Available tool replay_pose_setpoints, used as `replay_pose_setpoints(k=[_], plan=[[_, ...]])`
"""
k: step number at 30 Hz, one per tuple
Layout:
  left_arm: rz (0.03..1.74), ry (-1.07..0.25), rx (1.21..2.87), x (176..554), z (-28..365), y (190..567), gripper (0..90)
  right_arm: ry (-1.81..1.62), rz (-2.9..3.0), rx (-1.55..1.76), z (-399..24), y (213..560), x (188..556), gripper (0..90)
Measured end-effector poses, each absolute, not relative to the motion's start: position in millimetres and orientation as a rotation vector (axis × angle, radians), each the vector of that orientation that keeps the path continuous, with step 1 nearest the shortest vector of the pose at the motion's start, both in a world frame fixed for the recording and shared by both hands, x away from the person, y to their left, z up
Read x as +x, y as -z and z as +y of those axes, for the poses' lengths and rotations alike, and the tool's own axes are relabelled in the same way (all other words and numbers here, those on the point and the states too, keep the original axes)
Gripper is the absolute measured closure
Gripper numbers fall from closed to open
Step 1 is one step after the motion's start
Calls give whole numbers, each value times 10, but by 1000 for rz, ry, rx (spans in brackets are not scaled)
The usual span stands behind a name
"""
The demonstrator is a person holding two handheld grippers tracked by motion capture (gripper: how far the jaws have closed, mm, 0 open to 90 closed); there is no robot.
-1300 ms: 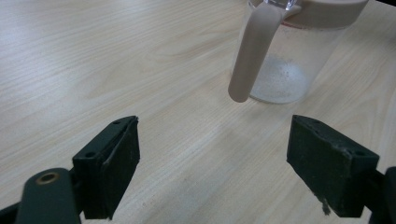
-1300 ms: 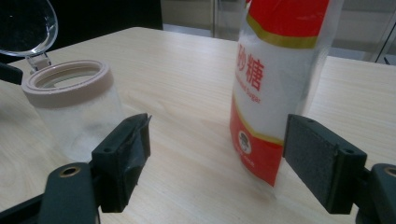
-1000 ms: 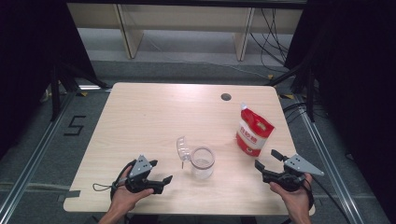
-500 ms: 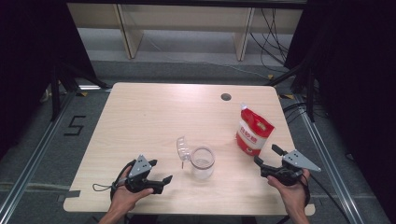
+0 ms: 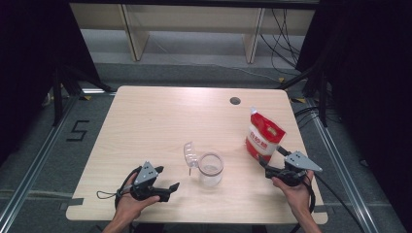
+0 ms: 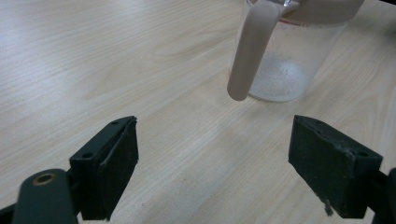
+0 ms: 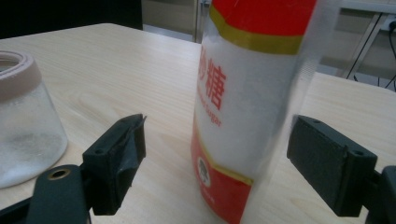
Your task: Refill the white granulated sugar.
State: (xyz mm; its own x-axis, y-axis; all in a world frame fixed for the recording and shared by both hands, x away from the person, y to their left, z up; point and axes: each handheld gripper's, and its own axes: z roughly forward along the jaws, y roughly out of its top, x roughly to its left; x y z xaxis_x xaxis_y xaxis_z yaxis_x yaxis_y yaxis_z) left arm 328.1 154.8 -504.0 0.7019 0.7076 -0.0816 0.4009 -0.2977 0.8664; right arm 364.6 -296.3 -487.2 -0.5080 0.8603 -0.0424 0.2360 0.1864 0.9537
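Now the right hand-held gripper [image 7: 215, 172], jaws spread around the sugar bag [image 7: 254, 93] at frame centre, needs only to close; the left hand-held gripper [image 6: 212, 172] waits spread before the jar [image 6: 292, 60].

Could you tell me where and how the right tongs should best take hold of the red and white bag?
Probably across the white middle of the bag, coming in level from the person's side. It stands upright, its body narrower than the gap between the open right tongs, whose jaws already flank it. Higher up it looks flatter and floppier.
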Motion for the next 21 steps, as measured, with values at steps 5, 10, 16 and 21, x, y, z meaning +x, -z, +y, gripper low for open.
replay_pose_setpoints(k=[5,10,16,21], plan=[[868,-387,1922,3272,1542,5042,157,-1340,1844,1009,-2929,4885,3695,221],[847,-393,1933,3281,1548,5040,157,-1375,1837,1011,-2959,4920,3785,237],[853,-391,1926,3276,1539,5045,157,-1364,1850,1010,-2948,4960,3851,249],[855,-387,1927,3276,1540,5046,157,-1391,1841,1016,-2942,4979,3878,254]])
